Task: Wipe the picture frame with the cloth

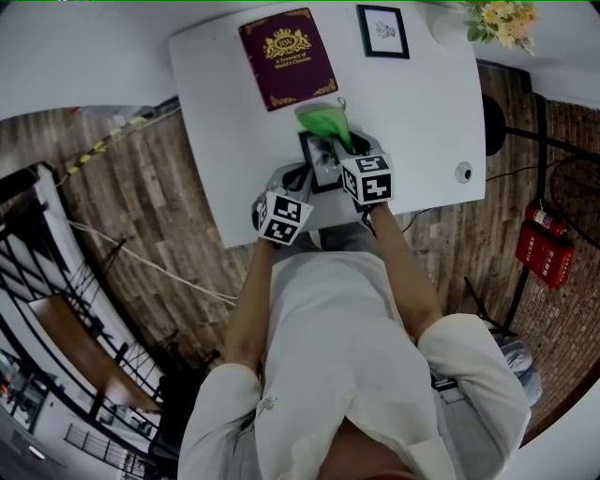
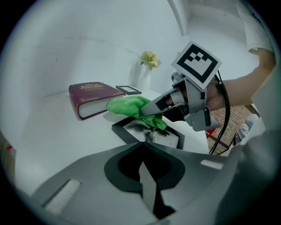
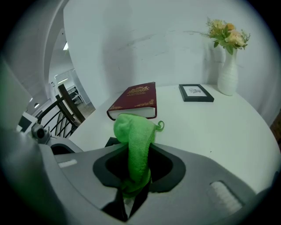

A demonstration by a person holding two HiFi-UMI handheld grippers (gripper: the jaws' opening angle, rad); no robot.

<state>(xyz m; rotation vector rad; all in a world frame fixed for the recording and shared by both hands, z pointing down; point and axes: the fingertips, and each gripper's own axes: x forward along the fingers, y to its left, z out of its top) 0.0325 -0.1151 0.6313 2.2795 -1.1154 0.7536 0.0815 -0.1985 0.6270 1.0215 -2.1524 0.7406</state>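
Observation:
A black picture frame (image 1: 320, 165) with a dark print lies near the front edge of the white table (image 1: 422, 103). My left gripper (image 1: 298, 184) comes at it from the near side; in the left gripper view its jaws (image 2: 143, 151) stand closed over the frame's (image 2: 151, 134) near edge. A green cloth (image 1: 325, 123) hangs from my right gripper (image 1: 343, 146), which is shut on it. In the left gripper view the cloth (image 2: 131, 107) rests on the frame's far part. The right gripper view shows the cloth (image 3: 134, 136) bunched between the jaws (image 3: 131, 186), with one frame corner (image 3: 112, 141) peeking out.
A maroon book (image 1: 286, 56) lies at the back of the table. A second small black frame (image 1: 382, 31) and a white vase (image 3: 228, 70) of flowers (image 1: 502, 21) stand at the back right. A red extinguisher (image 1: 544, 248) sits on the wooden floor at the right.

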